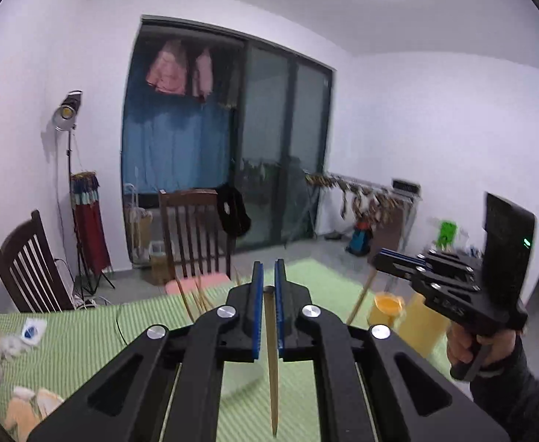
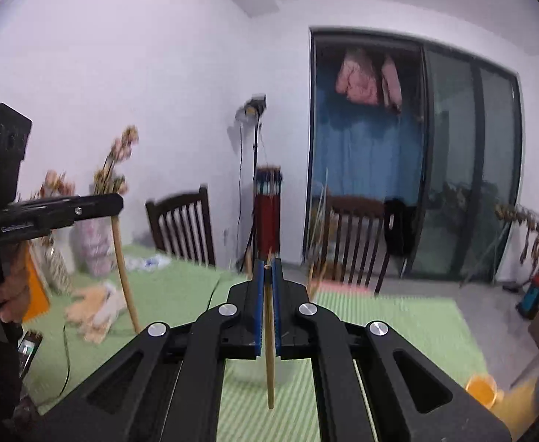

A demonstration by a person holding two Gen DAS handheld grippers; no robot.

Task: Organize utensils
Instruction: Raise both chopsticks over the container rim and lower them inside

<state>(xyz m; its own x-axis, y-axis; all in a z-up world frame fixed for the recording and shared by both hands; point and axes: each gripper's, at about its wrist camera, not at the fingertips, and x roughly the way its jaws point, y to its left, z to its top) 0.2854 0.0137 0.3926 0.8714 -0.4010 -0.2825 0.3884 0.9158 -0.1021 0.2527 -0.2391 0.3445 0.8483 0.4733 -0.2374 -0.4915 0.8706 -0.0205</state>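
Standing at the table [image 1: 85,335], I see its green striped cloth spreading under both tools, with two dark wooden chairs [image 1: 192,235] pushed in along its far edge at about eleven and twelve o'clock from the left wrist view. A glass sliding door [image 1: 284,154] fills the wall beyond them.

Each hand carries a tool lifted clear of the cloth, and I judge that height is there so the long sticks can swing free without dragging. The left gripper [image 1: 268,287] has its blue pads pinched nearly together on one chopstick [image 1: 272,368], gripped near its blunt top so the pointed end hangs down toward six o'clock. The right gripper [image 2: 268,276] is likewise narrowed onto a second chopstick [image 2: 269,350], gripped near its top and dangling the same way. In the left wrist view that right tool sits at three o'clock, a hand [image 1: 468,346] wrapped round its handle.

An orange cup [image 1: 387,304] stands on the table near two o'clock, beside a yellowish container; whether either is the destination I cannot tell. Thin sticks [image 1: 195,294] rise at eleven o'clock, blurred.
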